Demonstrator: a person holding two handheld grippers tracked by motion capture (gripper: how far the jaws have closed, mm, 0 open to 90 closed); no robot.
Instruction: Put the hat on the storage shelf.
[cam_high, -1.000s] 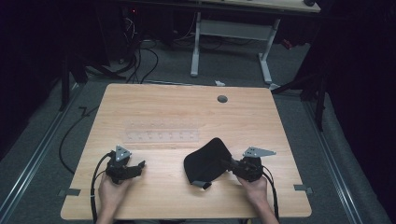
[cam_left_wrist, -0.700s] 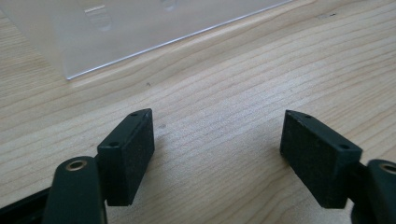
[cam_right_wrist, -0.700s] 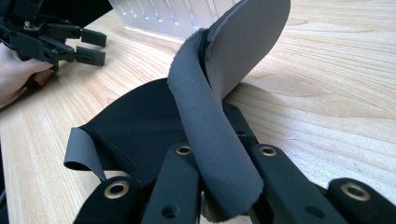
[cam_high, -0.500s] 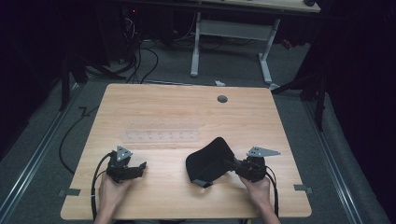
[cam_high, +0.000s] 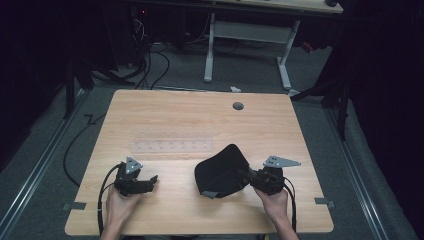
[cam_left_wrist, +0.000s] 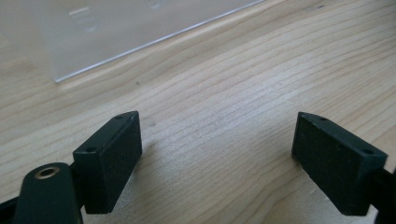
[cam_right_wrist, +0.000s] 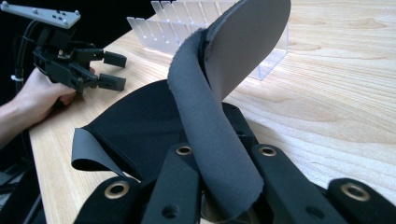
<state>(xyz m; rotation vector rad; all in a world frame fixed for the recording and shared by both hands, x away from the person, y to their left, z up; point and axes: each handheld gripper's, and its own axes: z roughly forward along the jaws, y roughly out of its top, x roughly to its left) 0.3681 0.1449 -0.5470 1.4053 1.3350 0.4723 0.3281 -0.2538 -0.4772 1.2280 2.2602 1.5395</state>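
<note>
right gripper (cam_high: 248, 176) is clamped on an edge of the black neoprene pad (cam_high: 220, 171), whose sheet curls up between its jaws in the right gripper view (cam_right_wrist: 219, 140). since a second ago the pad has shifted a little toward that gripper and its lifted edge has folded higher, so a fold or lift seems under way. left gripper (cam_high: 149, 181), well apart on the other side, has kept its place, jaws wide over bare table (cam_left_wrist: 224, 93), just short of the clear slotted rack (cam_high: 172, 146).
</note>
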